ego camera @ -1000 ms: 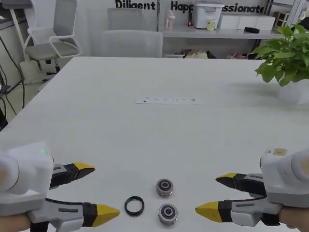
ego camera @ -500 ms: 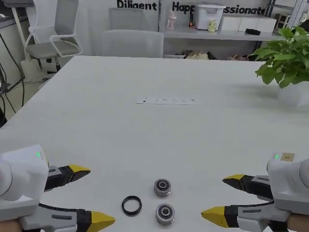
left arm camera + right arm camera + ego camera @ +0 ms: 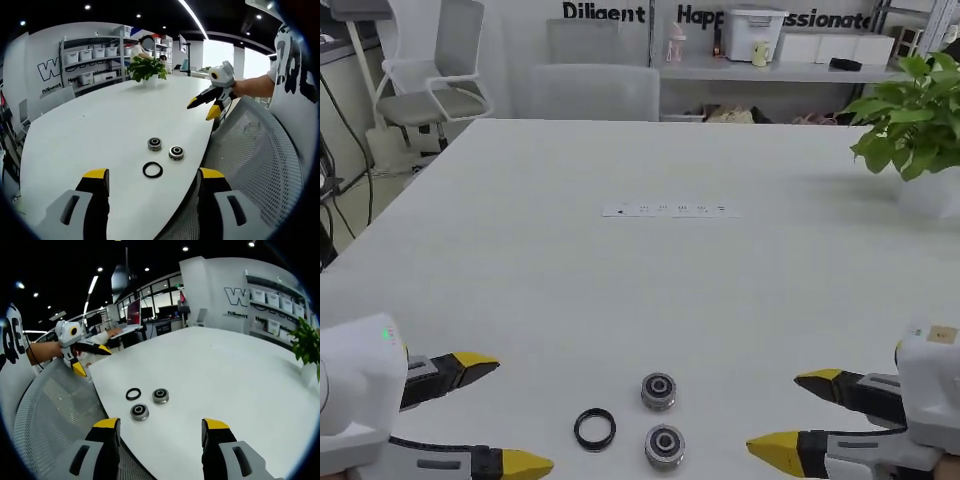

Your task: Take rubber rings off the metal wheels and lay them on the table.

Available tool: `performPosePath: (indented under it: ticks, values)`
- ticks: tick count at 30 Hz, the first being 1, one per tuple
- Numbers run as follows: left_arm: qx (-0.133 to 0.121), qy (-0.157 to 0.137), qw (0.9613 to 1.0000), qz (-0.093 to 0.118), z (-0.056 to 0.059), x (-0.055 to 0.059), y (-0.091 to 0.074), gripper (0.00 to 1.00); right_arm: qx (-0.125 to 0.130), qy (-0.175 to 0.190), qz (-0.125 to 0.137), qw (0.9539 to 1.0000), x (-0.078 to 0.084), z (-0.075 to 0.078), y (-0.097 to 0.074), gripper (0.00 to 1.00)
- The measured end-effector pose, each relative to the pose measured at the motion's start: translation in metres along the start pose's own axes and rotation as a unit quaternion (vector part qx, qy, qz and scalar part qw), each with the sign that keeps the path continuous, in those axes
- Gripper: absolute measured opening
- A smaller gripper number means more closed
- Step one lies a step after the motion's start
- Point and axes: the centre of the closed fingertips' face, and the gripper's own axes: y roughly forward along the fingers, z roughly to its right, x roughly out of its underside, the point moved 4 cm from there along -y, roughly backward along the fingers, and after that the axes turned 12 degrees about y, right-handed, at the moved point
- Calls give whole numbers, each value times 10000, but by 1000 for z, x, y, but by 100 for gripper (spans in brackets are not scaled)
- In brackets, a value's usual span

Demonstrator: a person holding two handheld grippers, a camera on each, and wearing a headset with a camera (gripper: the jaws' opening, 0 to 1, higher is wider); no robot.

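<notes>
Head view: wall lettering (image 3: 603,10) along the top read "Diligent", then "Happ" and "ssionate", partly hidden. Lower left, left gripper (image 3: 517,413) had its jaws spread wide, holding nothing. Just right of it one loose rubber ring (image 3: 594,428) lay flat on the table (image 3: 650,280), beside two metal wheels (image 3: 658,391). Lower right, right gripper (image 3: 780,412) gaped wide too, empty. Since 1.0 s ago both grippers had pulled outward toward the corners; ring and wheels kept their places.

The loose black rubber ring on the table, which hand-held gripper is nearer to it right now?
Left. The left hand-held gripper sits just left of the ring; the right hand-held gripper is farther off, on the far side of the two wheels.
</notes>
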Motion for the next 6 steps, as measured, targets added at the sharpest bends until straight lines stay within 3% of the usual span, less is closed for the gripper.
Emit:
performPosePath:
  ticks: [6]
  values:
    - [-26, -53, 10000, 24, -1, 1, 0, 70, 0, 60, 54, 10000, -1, 0, -1, 65]
